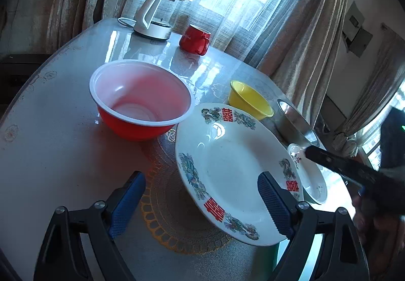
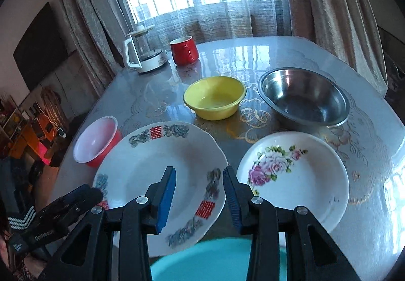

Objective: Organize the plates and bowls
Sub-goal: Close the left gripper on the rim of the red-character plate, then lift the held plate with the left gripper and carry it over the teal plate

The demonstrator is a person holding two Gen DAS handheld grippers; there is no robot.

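Here, at table level, both wrist views.
Left gripper (image 1: 201, 201): above the near table edge; blue pads (image 1: 126, 205) spread wide, nothing between them; right pad over the near rim of the large plate, contact not clear.
Right gripper (image 2: 199, 196): above the gap between the two plates; jaws partly apart, pinching nothing; seen in the left wrist view as a dark bar over the floral plate.
Large plate (image 2: 162, 167): white, red double-happiness marks and dragon motifs on the rim; flat on the table, centre-left.
Floral plate (image 2: 298, 179): white, pink roses inside; just right of the large plate, apart from it.
Red bowl (image 1: 141, 101): red outside, white inside, upright; left of the large plate, rims close.
Yellow bowl (image 2: 215, 100): upright, behind the large plate.
Steel bowl (image 2: 305, 96): upright, right of the yellow bowl, behind the floral plate.
Red mug (image 2: 184, 50): far side, beside the kettle.
Kettle (image 2: 144, 50): glass, white handle and base, far left.
Table (image 2: 374, 192): glossy, floral-patterned.
Teal object (image 2: 202, 260): blurred, at the near edge below the right gripper.
Background: curtained window.
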